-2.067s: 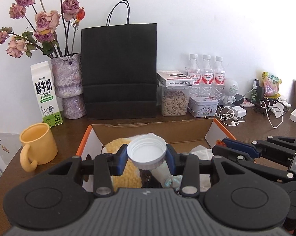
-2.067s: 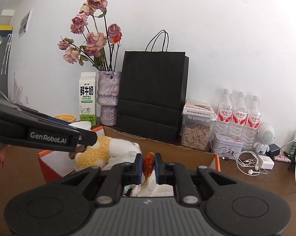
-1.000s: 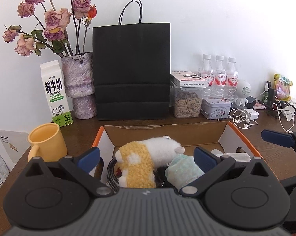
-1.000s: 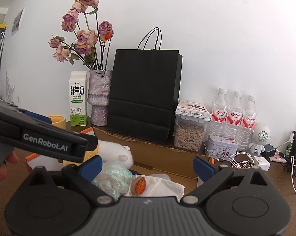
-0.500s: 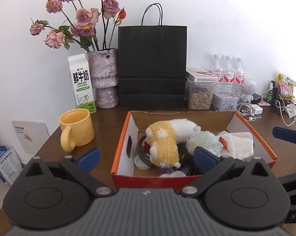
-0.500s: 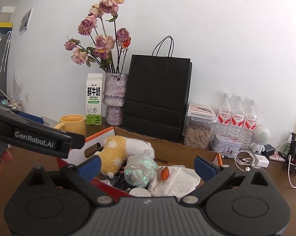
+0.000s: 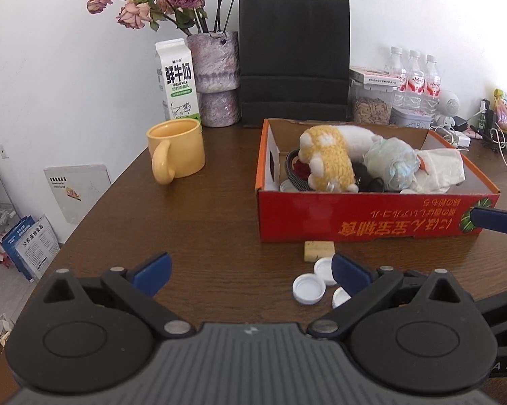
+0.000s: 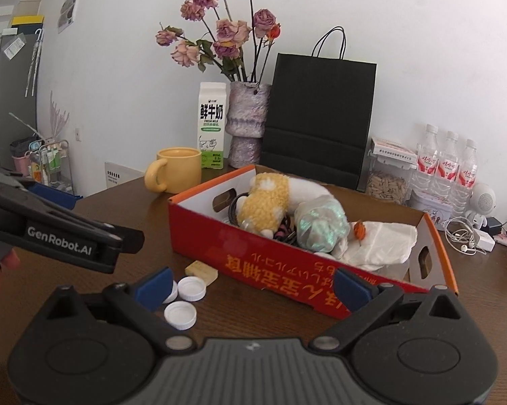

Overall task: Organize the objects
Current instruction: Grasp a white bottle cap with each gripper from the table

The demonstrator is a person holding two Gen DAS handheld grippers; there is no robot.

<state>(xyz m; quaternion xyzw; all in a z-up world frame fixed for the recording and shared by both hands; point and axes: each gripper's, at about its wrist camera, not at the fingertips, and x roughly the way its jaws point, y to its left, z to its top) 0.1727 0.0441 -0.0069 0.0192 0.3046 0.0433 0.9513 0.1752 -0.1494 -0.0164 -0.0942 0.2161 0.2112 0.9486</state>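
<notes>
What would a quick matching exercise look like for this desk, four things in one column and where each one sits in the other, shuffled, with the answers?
Things:
1. stuffed toy
2. bottle caps
3. yellow mug
4. milk carton

Places:
A. on the table, in front of the red box
B. by the wall, beside the flower vase
C. inside the red box
D. on the table, in front of the milk carton

Pairs: 1-C, 2-A, 3-D, 4-B

Matt cardboard box (image 7: 371, 226), glossy plastic caps (image 7: 309, 289), dark grained wooden table (image 7: 192, 222), fuzzy plush toy (image 7: 331, 162)
</notes>
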